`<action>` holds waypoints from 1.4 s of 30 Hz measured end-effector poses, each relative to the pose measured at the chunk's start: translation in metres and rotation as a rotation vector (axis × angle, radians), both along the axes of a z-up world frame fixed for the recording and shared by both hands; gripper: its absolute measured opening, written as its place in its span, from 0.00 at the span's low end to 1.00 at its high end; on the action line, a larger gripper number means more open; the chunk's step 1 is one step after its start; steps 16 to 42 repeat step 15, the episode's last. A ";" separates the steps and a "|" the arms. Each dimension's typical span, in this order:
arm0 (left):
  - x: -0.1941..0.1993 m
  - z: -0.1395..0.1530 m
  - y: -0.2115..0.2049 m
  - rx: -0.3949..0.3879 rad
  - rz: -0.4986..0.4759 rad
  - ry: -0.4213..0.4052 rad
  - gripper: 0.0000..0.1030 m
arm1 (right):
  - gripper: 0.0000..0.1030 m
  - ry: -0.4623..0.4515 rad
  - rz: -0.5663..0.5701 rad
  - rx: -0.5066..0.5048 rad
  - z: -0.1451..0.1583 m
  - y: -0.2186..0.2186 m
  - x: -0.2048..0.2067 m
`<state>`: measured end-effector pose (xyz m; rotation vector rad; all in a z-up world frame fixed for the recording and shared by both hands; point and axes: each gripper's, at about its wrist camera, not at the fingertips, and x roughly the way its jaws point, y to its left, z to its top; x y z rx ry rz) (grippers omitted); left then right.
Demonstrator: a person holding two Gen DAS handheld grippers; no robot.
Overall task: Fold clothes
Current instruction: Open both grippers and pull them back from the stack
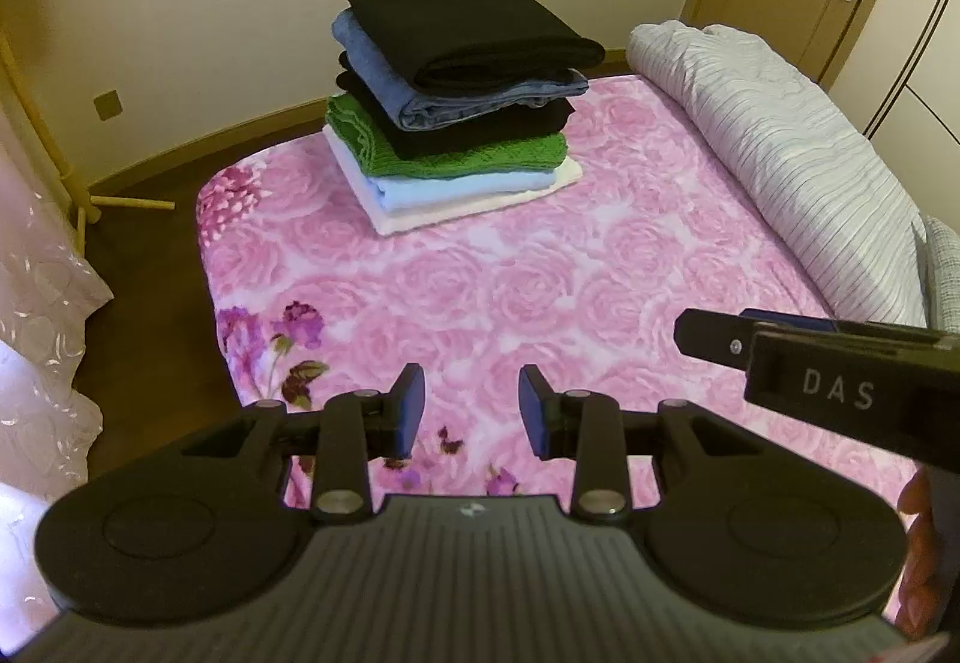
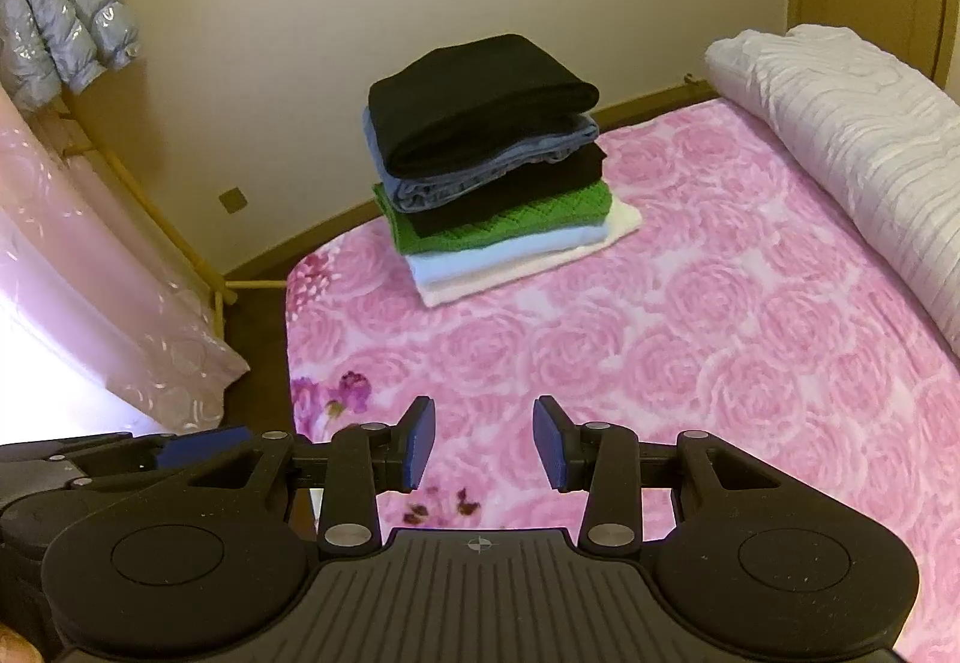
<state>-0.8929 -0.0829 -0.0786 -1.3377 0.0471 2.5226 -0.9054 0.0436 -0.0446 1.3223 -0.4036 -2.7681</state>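
Hovering low over the pink bedspread [image 1: 540, 267], we kept both the left gripper [image 1: 472, 404] and right gripper [image 2: 483, 441] parted and empty; the folded stack [image 1: 456, 99] sat at the bed's far corner, clearing folding room.

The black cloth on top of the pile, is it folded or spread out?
Folded. The black cloth lies doubled over, its rounded fold edge facing the camera, neatly topping the pile of clothes on the pink bedspread.
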 end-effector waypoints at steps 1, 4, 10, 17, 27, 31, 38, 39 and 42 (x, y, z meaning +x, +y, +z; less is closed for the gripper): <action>-0.002 0.000 0.001 -0.003 -0.001 0.003 0.30 | 0.39 0.000 0.001 -0.002 -0.001 0.001 -0.003; -0.007 0.000 0.005 -0.016 -0.001 0.015 0.30 | 0.39 -0.001 0.004 -0.004 -0.002 0.004 -0.010; -0.017 0.000 0.001 -0.018 0.024 0.027 0.30 | 0.39 -0.005 0.007 -0.017 -0.005 0.005 -0.022; -0.022 0.003 -0.006 -0.025 0.047 0.033 0.30 | 0.39 0.001 0.017 -0.014 -0.003 -0.001 -0.028; -0.022 0.003 -0.006 -0.025 0.047 0.033 0.30 | 0.39 0.001 0.017 -0.014 -0.003 -0.001 -0.028; -0.022 0.003 -0.006 -0.025 0.047 0.033 0.30 | 0.39 0.001 0.017 -0.014 -0.003 -0.001 -0.028; -0.022 0.003 -0.006 -0.025 0.047 0.033 0.30 | 0.39 0.001 0.017 -0.014 -0.003 -0.001 -0.028; -0.022 0.003 -0.006 -0.025 0.047 0.033 0.30 | 0.39 0.001 0.017 -0.014 -0.003 -0.001 -0.028; -0.022 0.003 -0.006 -0.025 0.047 0.033 0.30 | 0.39 0.001 0.017 -0.014 -0.003 -0.001 -0.028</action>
